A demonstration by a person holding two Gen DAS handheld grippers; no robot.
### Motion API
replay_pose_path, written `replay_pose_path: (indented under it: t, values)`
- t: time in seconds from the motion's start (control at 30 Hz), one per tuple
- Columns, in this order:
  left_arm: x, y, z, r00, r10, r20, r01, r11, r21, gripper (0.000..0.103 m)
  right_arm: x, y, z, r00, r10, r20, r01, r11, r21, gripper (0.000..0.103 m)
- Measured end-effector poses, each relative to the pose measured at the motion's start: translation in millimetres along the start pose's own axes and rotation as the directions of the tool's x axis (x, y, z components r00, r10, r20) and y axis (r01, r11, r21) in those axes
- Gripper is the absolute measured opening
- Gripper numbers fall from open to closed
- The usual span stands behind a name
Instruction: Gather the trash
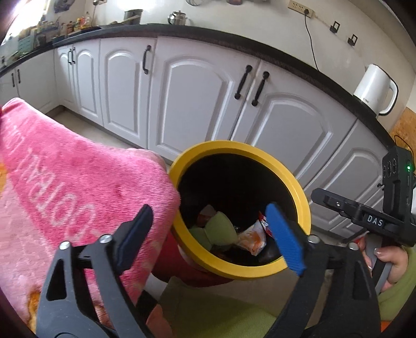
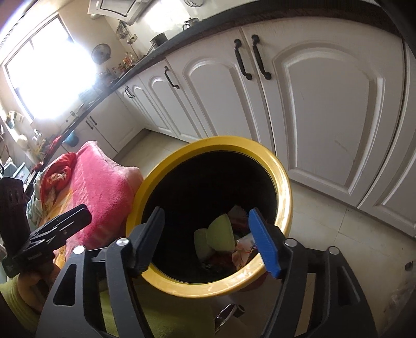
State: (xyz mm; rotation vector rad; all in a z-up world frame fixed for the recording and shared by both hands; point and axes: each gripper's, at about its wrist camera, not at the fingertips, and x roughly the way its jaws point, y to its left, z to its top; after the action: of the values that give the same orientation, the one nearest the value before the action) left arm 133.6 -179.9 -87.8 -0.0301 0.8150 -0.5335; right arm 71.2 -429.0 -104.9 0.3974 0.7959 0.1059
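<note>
Trash (image 1: 249,240) lies half-hidden in the dark bin (image 1: 299,192); left gripper (image 1: 208,234) and right gripper (image 2: 208,239) spread wide, empty.

White base cabinets (image 1: 197,104) with arched raised-panel doors and dark bar handles (image 1: 243,82) run along the wall and turn a corner at the far left. A dark countertop (image 1: 234,39) caps them. A white electric kettle (image 1: 374,88) stands on the countertop at the right, and a metal teapot (image 1: 178,17) stands further along. A wall socket strip (image 1: 300,7) with a black cord plugged in is mounted on the pale wall above. The floor (image 2: 338,228) is laid with light tiles. A large window (image 2: 49,70) on the far wall admits strong daylight, overexposing that area. Small jars and containers (image 1: 78,23) crowd the countertop near the window.
</note>
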Motion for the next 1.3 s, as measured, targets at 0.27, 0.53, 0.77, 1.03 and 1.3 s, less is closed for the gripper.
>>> replay_pose_path:
  t: [0.27, 0.53, 0.77, 1.03, 1.3]
  values:
    - [-36, 24, 6, 0.995, 0.074, 0.062, -0.07, 0.995, -0.067, 0.092, -11, 46, 2, 1.0, -0.003, 0.029, 0.006, 0.995, -0.096, 0.086]
    - [-81, 52, 5, 0.976, 0.171, 0.133, -0.152, 0.978, -0.144, 0.092, -28, 95, -1, 0.992, 0.01, 0.129, 0.013, 0.984, -0.178, 0.096]
    - [-128, 64, -10, 0.939, 0.264, 0.218, -0.237, 0.961, -0.144, 0.092, -35, 136, -11, 0.976, 0.027, 0.215, 0.032, 0.964, -0.262, 0.096]
    - [-171, 61, -29, 0.888, 0.332, 0.318, -0.3, 0.943, -0.147, 0.092, -62, 183, -41, 0.926, 0.054, 0.372, 0.102, 0.917, -0.386, 0.097]
    - [-203, 46, -63, 0.83, 0.374, 0.413, -0.357, 0.926, -0.121, 0.092, -82, 204, -76, 0.882, 0.065, 0.467, 0.167, 0.883, -0.439, 0.097]
